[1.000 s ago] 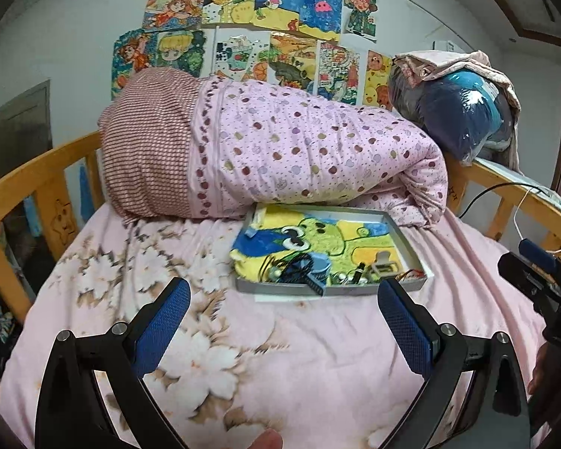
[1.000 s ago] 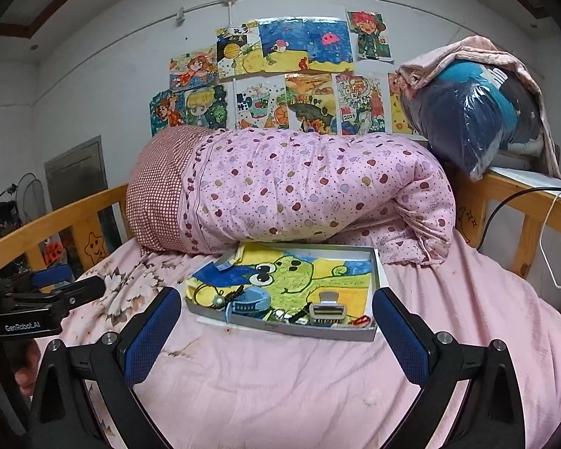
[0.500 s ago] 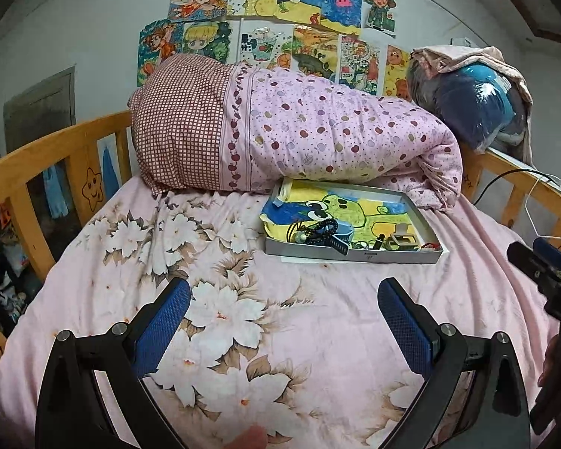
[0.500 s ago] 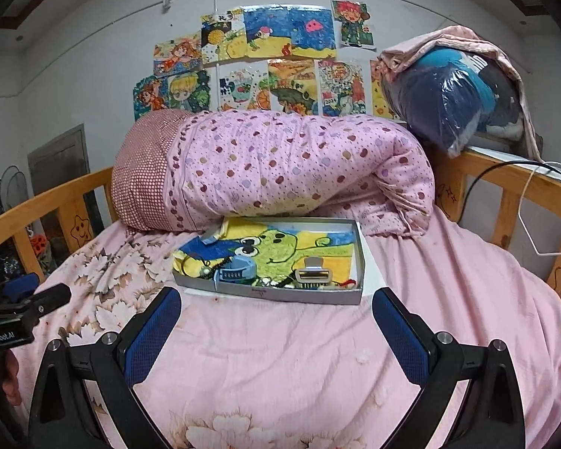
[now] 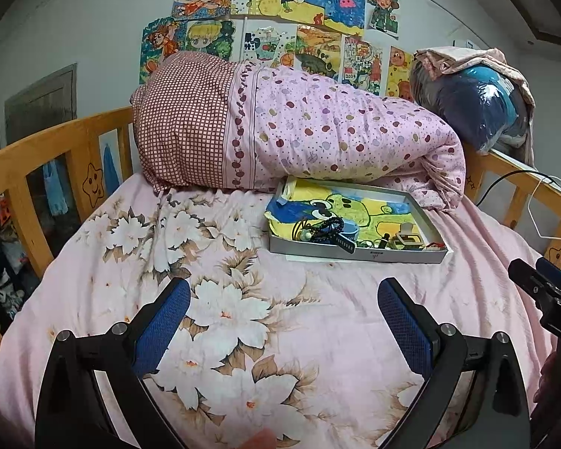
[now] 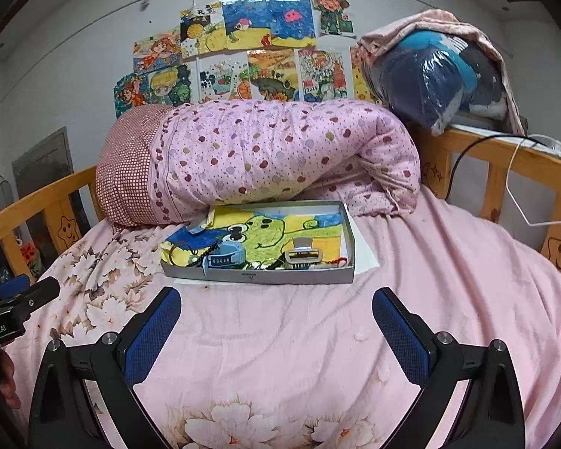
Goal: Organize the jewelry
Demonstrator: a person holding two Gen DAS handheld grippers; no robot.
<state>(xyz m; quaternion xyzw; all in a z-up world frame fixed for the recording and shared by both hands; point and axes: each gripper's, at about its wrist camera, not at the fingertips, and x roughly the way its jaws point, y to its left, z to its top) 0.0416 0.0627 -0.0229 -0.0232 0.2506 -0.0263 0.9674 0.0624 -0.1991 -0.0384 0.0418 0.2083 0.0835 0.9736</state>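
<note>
Both hand-held grippers, left (image 5: pixel 283 318) & right (image 6: pixel 276 321), are hanging spread wide, holding nothing. Jewelry's sitting tangled in the tray (image 6: pixel 258 276) on the bed (image 6: pixel 299 355); I'm approaching low, targeting one piece.

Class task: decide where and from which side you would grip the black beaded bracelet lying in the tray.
Probably from above, pinching the raised loop of the black beaded bracelet across its strand: the tray wall blocks a side approach, and other trinkets crowd it.
</note>
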